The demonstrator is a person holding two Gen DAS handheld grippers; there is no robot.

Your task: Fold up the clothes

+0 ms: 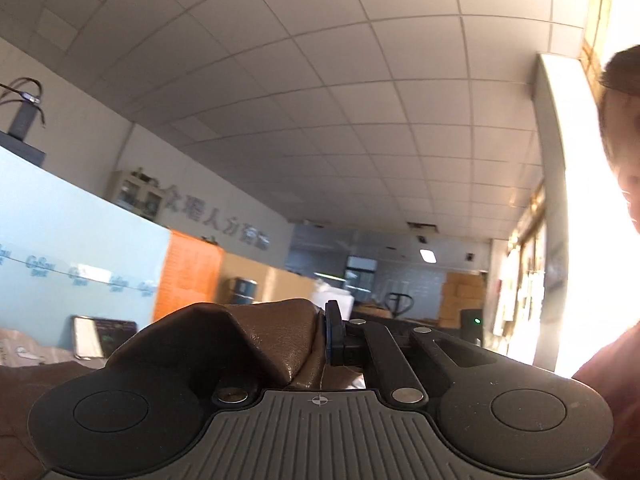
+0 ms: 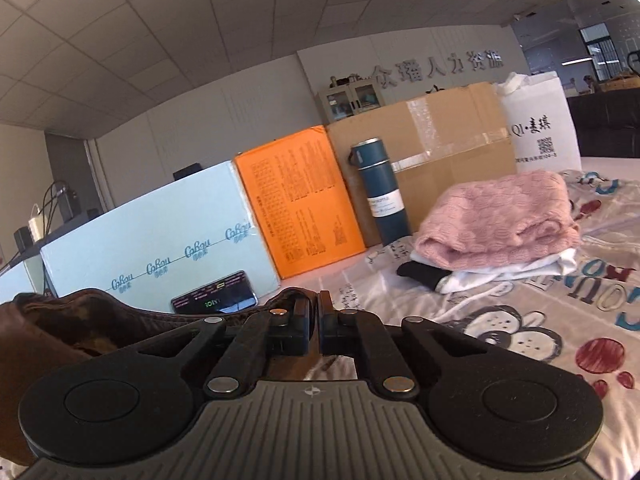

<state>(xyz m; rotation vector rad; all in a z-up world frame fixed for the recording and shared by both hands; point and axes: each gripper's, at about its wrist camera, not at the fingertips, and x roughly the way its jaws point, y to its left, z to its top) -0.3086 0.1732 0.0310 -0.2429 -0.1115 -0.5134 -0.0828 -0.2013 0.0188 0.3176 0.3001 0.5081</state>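
Note:
A brown leather-like garment is pinched in my left gripper, which is shut on it and tilted up toward the ceiling; the cloth drapes over the left finger and hides it. My right gripper is shut on the same brown garment, whose edge runs off to the left above the bed. A folded stack lies on the bed at the right: a pink knit sweater on top of white and black clothes.
A printed bedsheet covers the surface. Along its far edge stand a blue flask, a cardboard box, an orange board, a pale blue board, a phone and a white bag. A person's face is at the right.

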